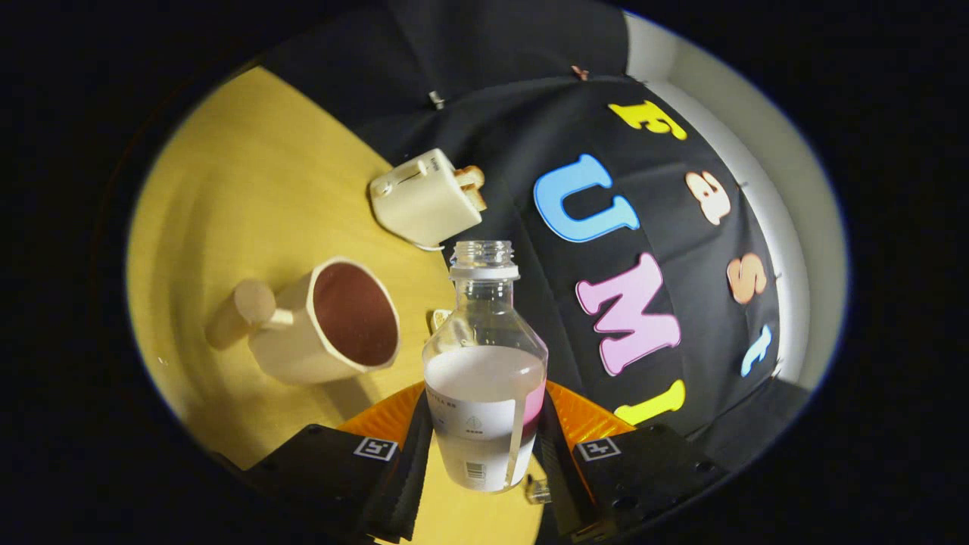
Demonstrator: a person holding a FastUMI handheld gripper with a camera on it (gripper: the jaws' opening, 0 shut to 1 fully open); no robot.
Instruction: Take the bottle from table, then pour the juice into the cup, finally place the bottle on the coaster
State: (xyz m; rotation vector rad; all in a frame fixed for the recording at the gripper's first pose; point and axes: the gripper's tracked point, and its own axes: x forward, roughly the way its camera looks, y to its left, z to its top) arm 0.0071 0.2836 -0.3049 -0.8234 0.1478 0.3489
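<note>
Now the gripper (484, 454) clamps both fingers on the uncapped, part-full bottle (484, 356), lifted near the table (227, 189) edge, cup (333, 322) just beside, toaster (424, 198) beyond

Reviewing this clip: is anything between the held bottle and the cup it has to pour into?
Nothing visible. The claw is shut on the uncapped bottle, and the cup lies just ahead to the left with only bare table between. The toaster sits beyond, off that path.
</note>
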